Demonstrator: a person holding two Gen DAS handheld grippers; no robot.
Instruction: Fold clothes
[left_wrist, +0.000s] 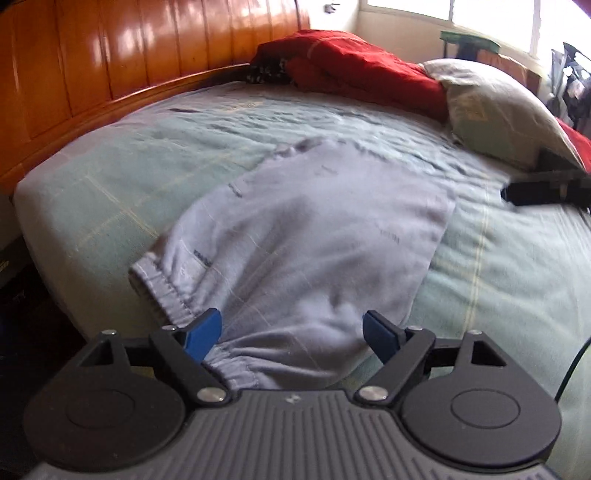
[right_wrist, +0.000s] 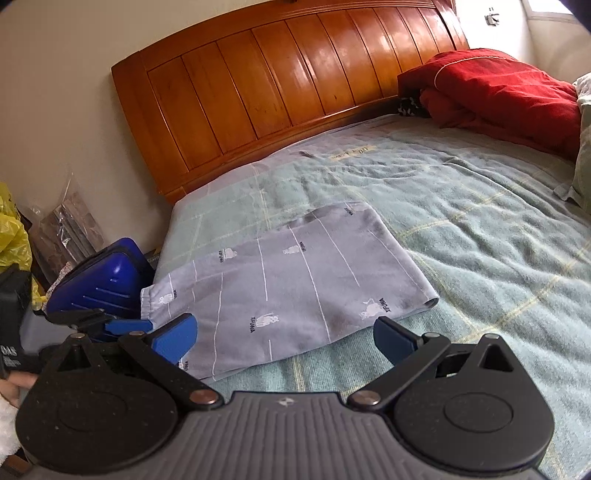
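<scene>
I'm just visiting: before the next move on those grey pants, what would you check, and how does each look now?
1. Left gripper open: ok.
2. Right gripper open: ok.
3. Grey pants lying flat, already folded over, on the bedspread: ok.
4. Elastic waistband between the left gripper's fingers: not ok, beside one finger.
5. Red blanket and pillow apart from the pants: ok.
6. Any fabric gripped: not ok, none.

Ahead of your jaws: wooden headboard (right_wrist: 288, 85), red quilt (right_wrist: 506, 96) far right, blue suitcase (right_wrist: 107, 280) just left.
</scene>
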